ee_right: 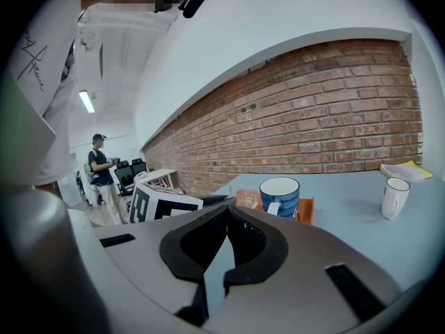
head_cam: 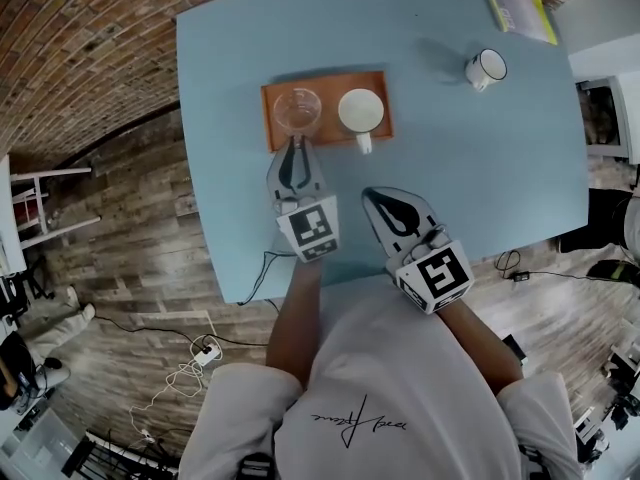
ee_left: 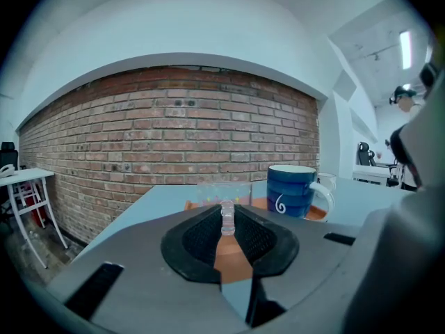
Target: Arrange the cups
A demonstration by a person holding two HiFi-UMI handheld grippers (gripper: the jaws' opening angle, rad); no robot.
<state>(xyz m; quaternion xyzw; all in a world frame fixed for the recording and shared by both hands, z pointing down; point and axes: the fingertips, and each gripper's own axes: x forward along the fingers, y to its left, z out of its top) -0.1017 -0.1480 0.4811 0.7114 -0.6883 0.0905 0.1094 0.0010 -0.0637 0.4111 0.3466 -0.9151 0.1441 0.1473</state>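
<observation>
An orange tray lies on the blue table. On it stand a clear glass cup at the left and a blue mug with a white inside at the right. My left gripper reaches the tray's near edge and is shut on the glass cup's handle, which shows upright between the pads. The blue mug stands just right of the glass. My right gripper hovers over the table nearer to me, shut, with nothing in it. In the right gripper view the blue mug is ahead.
A white mug stands alone at the table's far right, also in the right gripper view. A yellow book lies at the far right corner. A brick wall runs behind the table. A person stands far off in the room.
</observation>
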